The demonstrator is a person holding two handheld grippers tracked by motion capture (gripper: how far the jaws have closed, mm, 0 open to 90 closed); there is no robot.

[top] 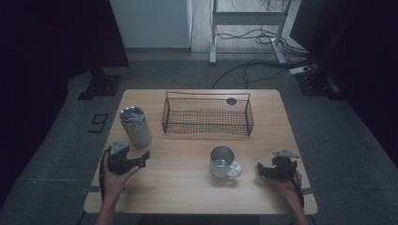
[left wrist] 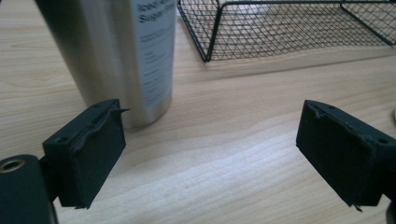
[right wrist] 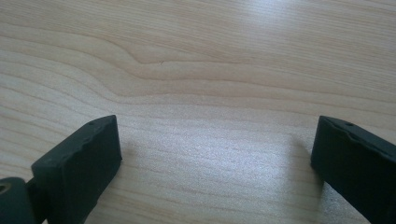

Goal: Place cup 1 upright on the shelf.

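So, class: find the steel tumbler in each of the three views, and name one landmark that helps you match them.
High view: steel tumbler stands at table's left, beside the wire basket.
Left gripper view: tumbler fills upper left, behind the left jaw.
Right gripper view: not in it; bare wood between the jaws.
Shared landmark: the wire basket, and the wooden tabletop.

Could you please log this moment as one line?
left gripper: open, beside steel tumbler | right gripper: open, near mug | wire basket: empty | nothing held
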